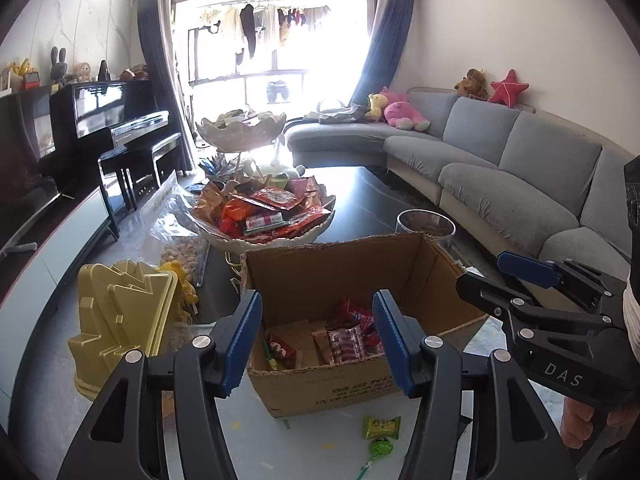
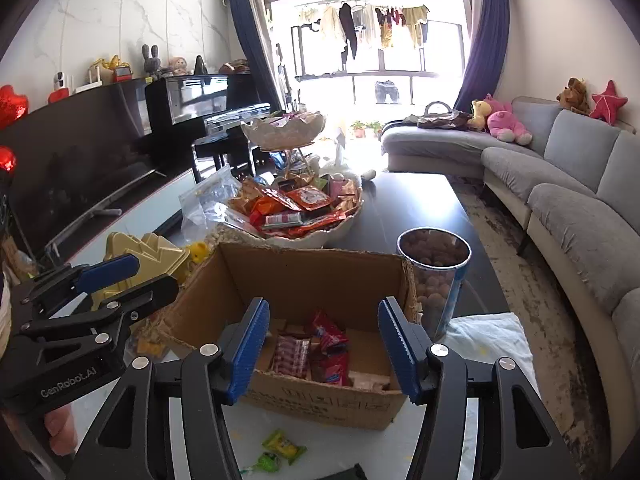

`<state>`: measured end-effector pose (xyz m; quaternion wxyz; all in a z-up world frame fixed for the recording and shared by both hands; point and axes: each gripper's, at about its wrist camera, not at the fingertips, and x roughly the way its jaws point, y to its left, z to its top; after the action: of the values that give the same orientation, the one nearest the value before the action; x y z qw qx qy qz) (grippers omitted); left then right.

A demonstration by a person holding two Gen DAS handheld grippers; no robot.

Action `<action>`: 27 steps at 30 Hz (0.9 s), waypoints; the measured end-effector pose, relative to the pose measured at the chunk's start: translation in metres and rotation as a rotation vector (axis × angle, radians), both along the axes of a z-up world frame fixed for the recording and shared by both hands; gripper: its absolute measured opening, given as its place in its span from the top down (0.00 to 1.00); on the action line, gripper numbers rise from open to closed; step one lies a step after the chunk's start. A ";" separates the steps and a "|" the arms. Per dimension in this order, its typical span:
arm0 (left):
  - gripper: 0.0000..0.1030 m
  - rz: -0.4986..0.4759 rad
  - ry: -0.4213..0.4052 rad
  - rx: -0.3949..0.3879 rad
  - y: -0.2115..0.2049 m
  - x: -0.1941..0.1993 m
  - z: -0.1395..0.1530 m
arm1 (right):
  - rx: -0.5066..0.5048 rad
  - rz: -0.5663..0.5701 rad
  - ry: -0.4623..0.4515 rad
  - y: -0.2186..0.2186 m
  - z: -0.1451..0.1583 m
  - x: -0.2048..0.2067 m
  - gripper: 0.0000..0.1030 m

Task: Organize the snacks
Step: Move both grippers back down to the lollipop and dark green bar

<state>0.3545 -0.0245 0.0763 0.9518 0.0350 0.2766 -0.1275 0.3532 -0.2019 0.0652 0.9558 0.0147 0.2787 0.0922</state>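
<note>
An open cardboard box (image 1: pixel 360 264) (image 2: pixel 304 272) stands on the table in front of both grippers, with red snack packets (image 1: pixel 352 340) (image 2: pixel 328 344) lying on its floor. My left gripper (image 1: pixel 317 308) (image 2: pixel 144 276) hovers over the box's near edge, open, with nothing between its blue pads. My right gripper (image 2: pixel 323 308) (image 1: pixel 500 280) is beside it on the right, also open and holding nothing. Behind the box a white scalloped bowl (image 1: pixel 256 242) (image 2: pixel 320 240) is heaped with snack packets. A green candy packet (image 1: pixel 381 427) (image 2: pixel 282 445) and a green lollipop (image 1: pixel 380 449) (image 2: pixel 267 462) lie loose in front of the box.
A gold ridged container (image 1: pixel 120 320) (image 2: pixel 144 248) stands left of the box. A clear jar of nuts (image 2: pixel 434 280) (image 1: pixel 426 222) stands at the box's right rear corner, with a white cloth (image 2: pixel 492 340) beside it. A smaller upper bowl (image 1: pixel 240 132) rises behind. The grey sofa (image 2: pixel 560 208) runs along the right.
</note>
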 end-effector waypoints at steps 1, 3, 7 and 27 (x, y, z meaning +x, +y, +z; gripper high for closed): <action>0.44 -0.004 -0.003 0.002 0.000 -0.004 0.000 | -0.005 0.000 -0.007 0.000 0.001 -0.005 0.43; 0.44 -0.011 -0.010 0.004 -0.001 -0.014 -0.001 | -0.009 -0.005 -0.012 -0.001 0.001 -0.012 0.42; 0.44 -0.032 -0.018 0.023 -0.004 -0.033 -0.005 | -0.012 -0.015 -0.016 -0.006 -0.001 -0.028 0.37; 0.42 -0.123 0.082 0.077 -0.021 -0.071 -0.072 | -0.017 -0.027 0.148 -0.016 -0.071 -0.074 0.29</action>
<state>0.2831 -0.0458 0.0043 0.9280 0.0834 0.3176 -0.1760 0.2791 -0.2184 -0.0059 0.9339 0.0171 0.3492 0.0754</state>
